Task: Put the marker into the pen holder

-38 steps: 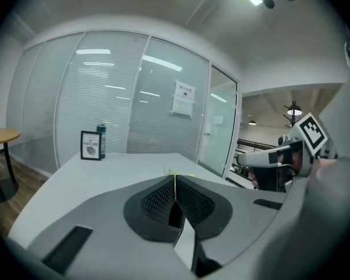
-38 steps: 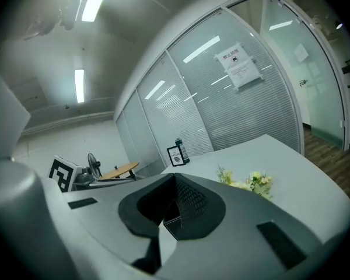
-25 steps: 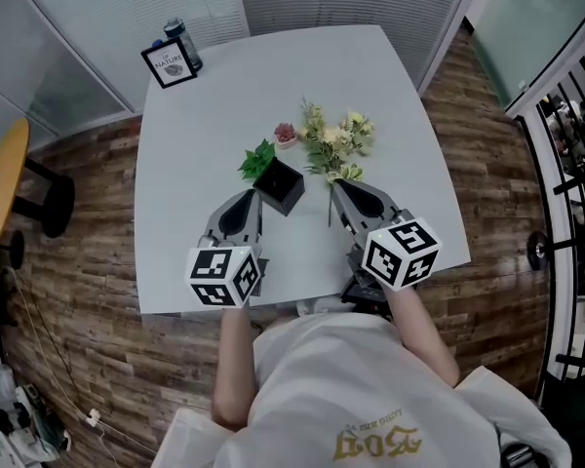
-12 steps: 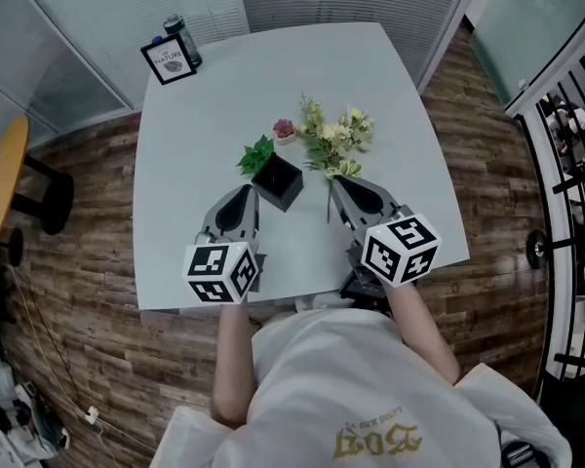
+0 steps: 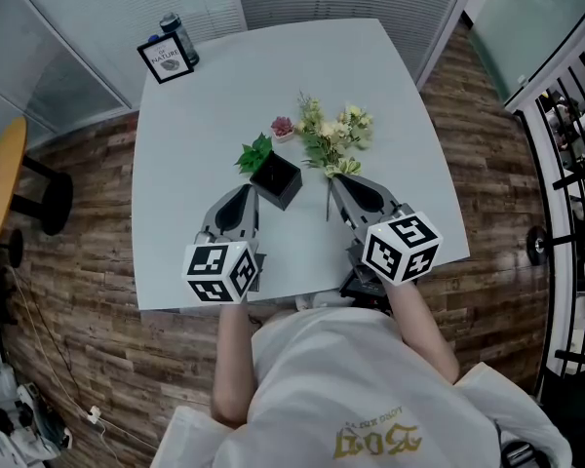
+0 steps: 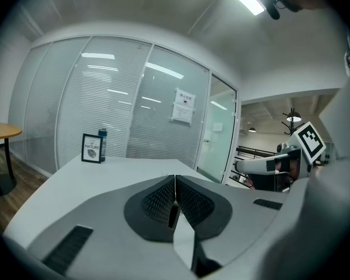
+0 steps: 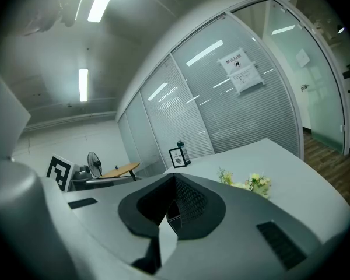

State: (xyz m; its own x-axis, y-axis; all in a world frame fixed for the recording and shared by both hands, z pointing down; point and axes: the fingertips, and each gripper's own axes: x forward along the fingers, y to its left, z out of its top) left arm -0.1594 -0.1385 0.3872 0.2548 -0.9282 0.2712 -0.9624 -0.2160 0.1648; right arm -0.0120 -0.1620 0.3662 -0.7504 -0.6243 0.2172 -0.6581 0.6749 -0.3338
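Observation:
The pen holder, a black square box, stands on the white table between my two grippers. The left gripper has its tip just left of the holder, close to its near corner. The right gripper points at the table a little to the holder's right, apart from it. In the left gripper view the left gripper has its pads pressed together with nothing between them. In the right gripper view the right gripper also has its jaws closed. No marker shows in any view.
A green plant touches the holder's far side. A small pink pot and a bunch of pale flowers lie beyond. A framed card and a bottle stand at the far left corner. An orange round table is at the left.

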